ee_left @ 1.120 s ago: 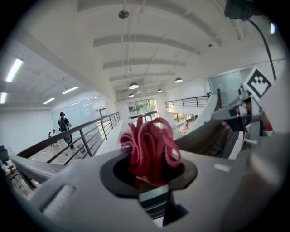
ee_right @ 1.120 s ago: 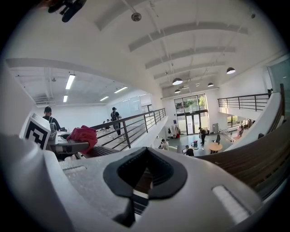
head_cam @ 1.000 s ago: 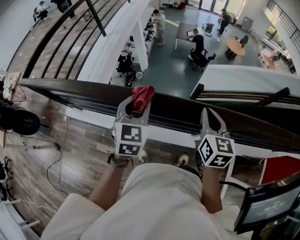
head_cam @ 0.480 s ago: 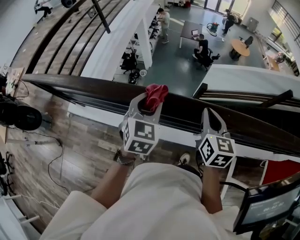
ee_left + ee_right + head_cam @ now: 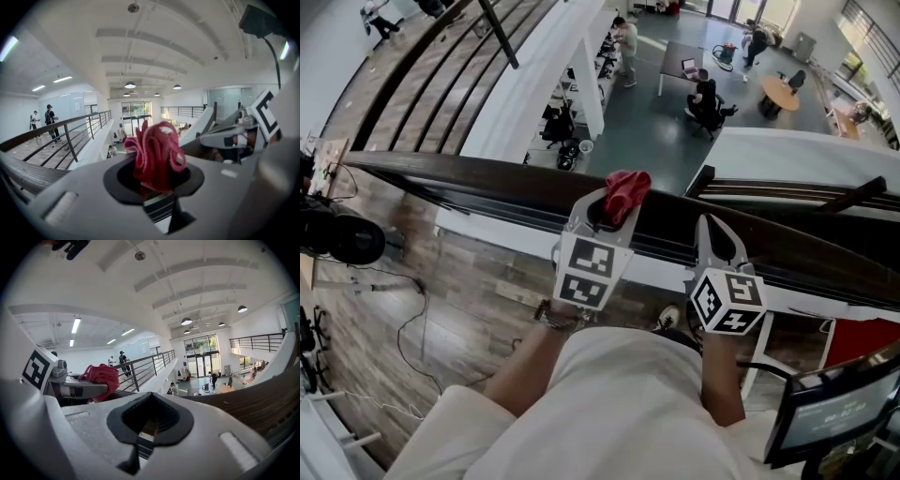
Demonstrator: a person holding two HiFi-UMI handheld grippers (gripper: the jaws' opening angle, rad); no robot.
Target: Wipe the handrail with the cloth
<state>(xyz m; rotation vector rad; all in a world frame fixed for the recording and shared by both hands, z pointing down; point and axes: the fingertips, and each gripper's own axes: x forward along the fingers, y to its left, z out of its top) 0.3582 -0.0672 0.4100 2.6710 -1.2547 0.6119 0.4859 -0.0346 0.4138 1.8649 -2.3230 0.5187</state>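
Since a second ago the left gripper [image 5: 612, 204] has slid to the right along the handrail [image 5: 478, 183], carrying the cloth [image 5: 627, 187] with it and closing much of the gap to the right gripper [image 5: 715, 232], which has hardly shifted. Left jaws are pinching the red cloth: in the left gripper view the crumpled cloth [image 5: 156, 154] bunches up out of the dark opening between them. The cloth sits on top of the dark wooden handrail, on its far side from the person, with the open atrium floor [image 5: 637, 131] far below beyond it. Right jaws are pressed together with nothing between them, their tip over the near edge of the rail, to the right of the cloth and apart from it. From the right gripper view the cloth [image 5: 99, 376] shows at the left, held in the other gripper, while the handrail [image 5: 253, 404] sweeps away to the right.
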